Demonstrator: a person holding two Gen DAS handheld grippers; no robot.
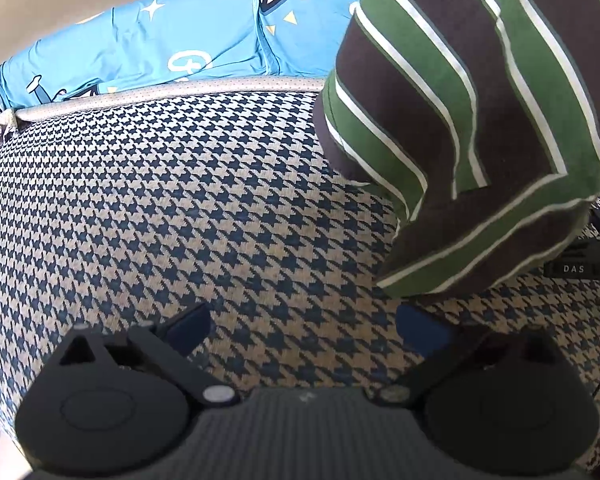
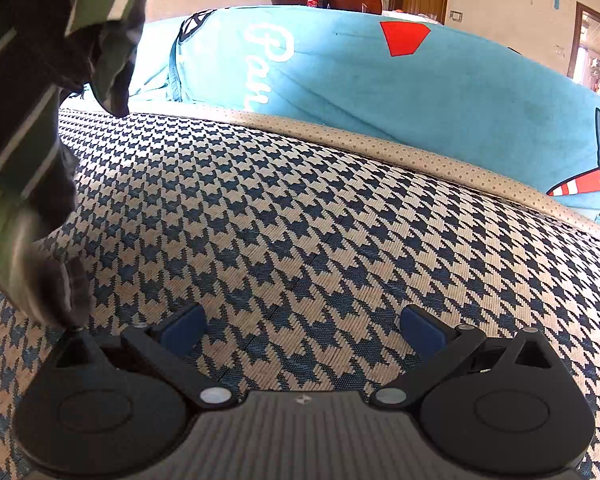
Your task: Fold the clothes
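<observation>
1. Fingers [image 1: 188, 326] of left gripper [image 1: 302, 326]: spread wide, empty
2. Right gripper [image 2: 302, 328]: likewise spread, empty
3. Striped garment [image 1: 480, 128]: bunched between both grippers on houndstooth mat [image 1: 180, 200], probably awaiting grasp; blue sheet [image 2: 380, 92] behind

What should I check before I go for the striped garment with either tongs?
1. Left tongs open and empty: ok.
2. Right tongs open and empty: ok.
3. Striped garment lying flat on the houndstooth surface: not ok, it hangs bunched at the right of the left view.
4. What holds the garment up: cannot tell, out of frame.
5. Bare houndstooth surface ahead of both tongs: ok.
6. Blue printed fabric beyond the dotted edging, off the work area: ok.
</observation>
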